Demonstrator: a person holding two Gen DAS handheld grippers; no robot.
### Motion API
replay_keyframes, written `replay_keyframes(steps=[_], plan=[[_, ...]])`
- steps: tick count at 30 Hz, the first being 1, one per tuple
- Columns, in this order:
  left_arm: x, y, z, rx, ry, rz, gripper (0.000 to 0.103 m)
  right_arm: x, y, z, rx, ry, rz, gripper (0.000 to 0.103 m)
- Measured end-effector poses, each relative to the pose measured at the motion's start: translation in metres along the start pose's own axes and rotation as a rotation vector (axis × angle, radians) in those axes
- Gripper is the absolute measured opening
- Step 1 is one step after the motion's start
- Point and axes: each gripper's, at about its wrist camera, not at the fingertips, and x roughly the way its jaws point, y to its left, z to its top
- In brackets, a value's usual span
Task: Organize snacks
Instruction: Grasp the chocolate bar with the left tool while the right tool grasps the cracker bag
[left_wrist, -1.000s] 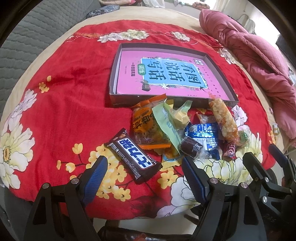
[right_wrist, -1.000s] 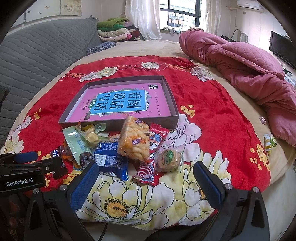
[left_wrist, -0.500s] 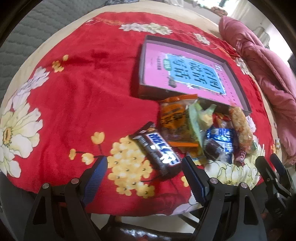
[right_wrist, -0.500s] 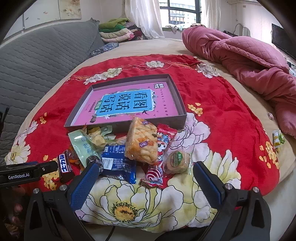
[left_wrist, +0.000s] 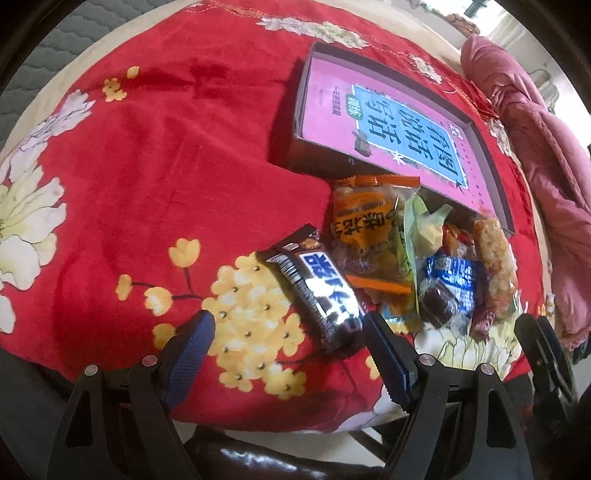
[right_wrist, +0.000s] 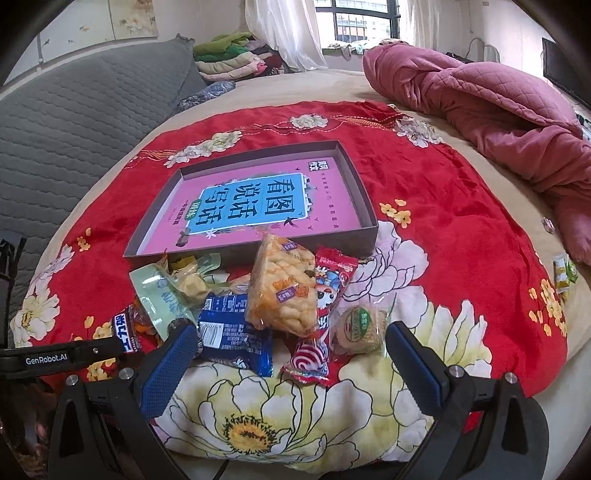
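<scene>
Box (right_wrist: 369, 236) holds book (right_wrist: 255, 201) – seemingly alone.

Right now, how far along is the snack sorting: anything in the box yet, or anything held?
Nothing looks done: the shallow grey cardboard box holds only its pink printed sheet. Nothing is in hand; the left tongs are open around the black-and-blue chocolate bar, and the right tongs are open at the heap. Left: every snack, including the clear bag of puffed rice crackers and the round green-labelled cake.
</scene>
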Motion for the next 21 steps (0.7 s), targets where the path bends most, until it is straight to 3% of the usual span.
replay_keyframes(steps=[13, 21], plan=[[0.032, -0.029, 0.011, 0.009, 0.018, 0.089, 0.083, 0.024, 0.001, 0.020, 0.039, 0.000, -0.004, 0.100], [0.035, -0.024, 0.008, 0.018, 0.000, 0.086, 0.083, 0.046, 0.013, 0.023, -0.002, 0.043, -0.012, 0.072]])
